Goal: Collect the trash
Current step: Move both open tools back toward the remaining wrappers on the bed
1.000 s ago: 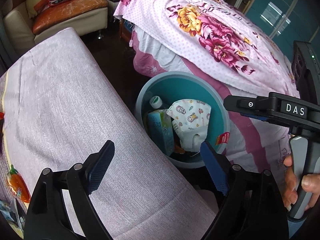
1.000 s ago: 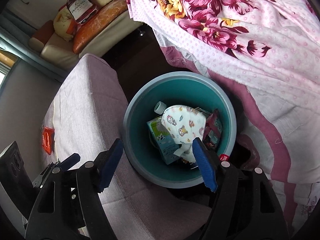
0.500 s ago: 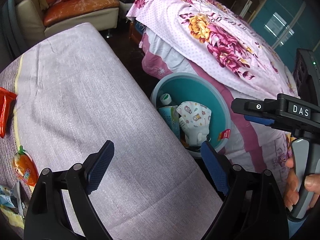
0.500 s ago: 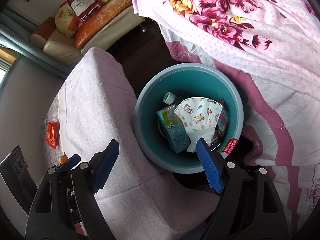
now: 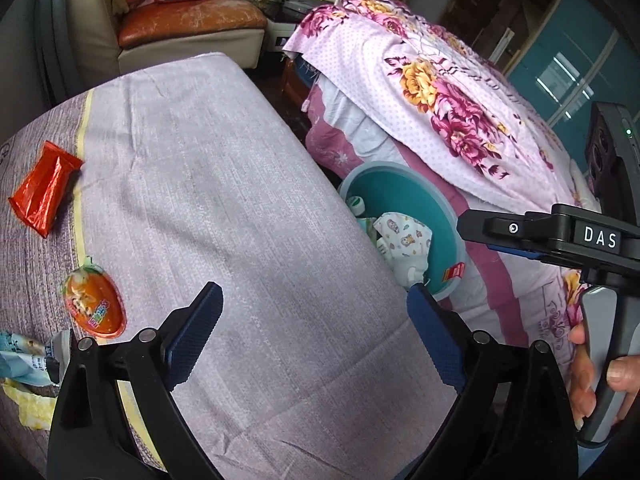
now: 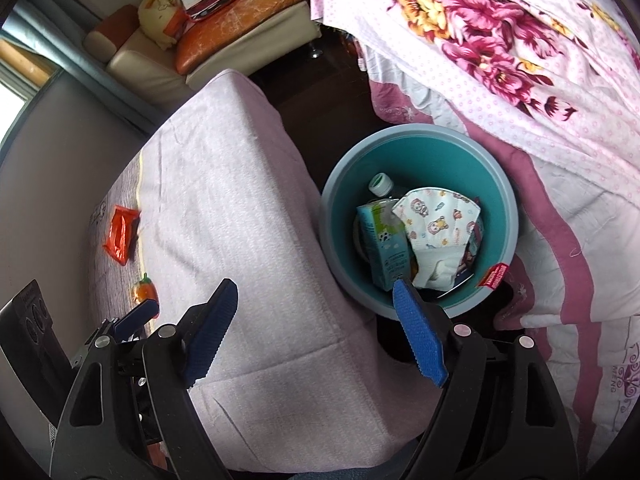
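Note:
A teal bin (image 6: 498,184) stands on the floor between the cloth-covered table and the bed; it also shows in the left wrist view (image 5: 404,184). It holds a patterned face mask (image 6: 436,216), a blue carton (image 6: 384,240) and a bottle (image 6: 380,184). On the table lie a red wrapper (image 5: 44,192), an orange carrot-shaped packet (image 5: 94,306), a blue-white wrapper (image 5: 22,360) and a yellow scrap (image 5: 34,410). My left gripper (image 5: 314,336) is open and empty over the table. My right gripper (image 6: 316,328) is open and empty at the table edge beside the bin.
The table wears a lilac cloth (image 5: 224,216). A bed with a floral pink sheet (image 5: 448,92) stands right of the bin. A sofa with cushions (image 5: 188,20) sits behind the table. The right gripper's body (image 5: 560,236) shows at the right of the left wrist view.
Both grippers have drawn back from the bin and swung left over the table. The red wrapper, orange packet and other litter have come into the left wrist view.

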`<action>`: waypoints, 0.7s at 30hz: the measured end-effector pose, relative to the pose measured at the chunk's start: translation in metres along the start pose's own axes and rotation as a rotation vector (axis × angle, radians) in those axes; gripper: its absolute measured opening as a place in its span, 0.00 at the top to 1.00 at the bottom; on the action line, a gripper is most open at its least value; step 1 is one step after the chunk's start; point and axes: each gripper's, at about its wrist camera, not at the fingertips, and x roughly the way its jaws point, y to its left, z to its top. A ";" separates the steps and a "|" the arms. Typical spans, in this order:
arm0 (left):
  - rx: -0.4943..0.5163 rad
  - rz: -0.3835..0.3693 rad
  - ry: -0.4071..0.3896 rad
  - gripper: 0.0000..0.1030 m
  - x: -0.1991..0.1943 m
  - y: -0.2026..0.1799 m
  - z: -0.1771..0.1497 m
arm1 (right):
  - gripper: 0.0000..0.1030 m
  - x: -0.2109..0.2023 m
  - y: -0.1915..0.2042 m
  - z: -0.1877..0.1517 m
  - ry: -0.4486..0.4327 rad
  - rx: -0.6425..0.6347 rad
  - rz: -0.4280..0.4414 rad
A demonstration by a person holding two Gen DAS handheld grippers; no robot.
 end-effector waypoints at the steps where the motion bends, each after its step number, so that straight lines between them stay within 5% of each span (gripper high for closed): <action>1: -0.008 0.001 -0.003 0.09 -0.002 0.005 -0.001 | 0.26 0.001 0.006 -0.001 0.003 -0.010 0.000; 21: -0.189 0.061 -0.072 0.08 -0.053 0.123 -0.026 | 0.26 0.036 0.117 -0.018 0.081 -0.192 -0.015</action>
